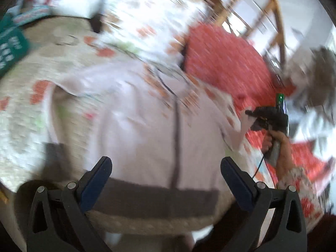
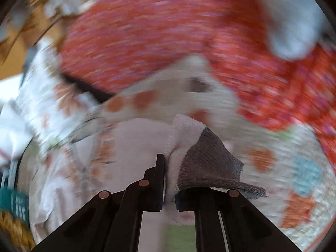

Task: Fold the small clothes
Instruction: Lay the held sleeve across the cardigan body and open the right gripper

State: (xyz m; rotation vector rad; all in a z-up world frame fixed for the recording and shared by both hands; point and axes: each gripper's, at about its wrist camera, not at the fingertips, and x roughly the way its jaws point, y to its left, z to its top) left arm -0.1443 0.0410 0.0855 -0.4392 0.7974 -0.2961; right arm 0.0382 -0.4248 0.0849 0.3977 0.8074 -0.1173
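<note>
A small pale pink garment (image 1: pixel 142 126) with a dark brown hem and a dark centre seam lies spread on a patterned bedspread (image 1: pixel 23 113). My left gripper (image 1: pixel 166 168) is open and empty, its jaws wide apart just above the brown hem. My right gripper (image 2: pixel 169 180) is shut on a corner of the garment (image 2: pixel 189 147), white-pink knit with a grey-brown band, held up off the bed. In the left wrist view the right gripper (image 1: pixel 252 115) is at the garment's right edge, held by a hand. Both views are motion-blurred.
A red patterned pillow (image 1: pixel 226 63) lies beyond the garment, also in the right wrist view (image 2: pixel 168 31). A white floral cloth (image 1: pixel 142 21) lies at the back. A wooden chair (image 1: pixel 262 10) stands behind the bed. A teal item (image 1: pixel 10 46) sits at far left.
</note>
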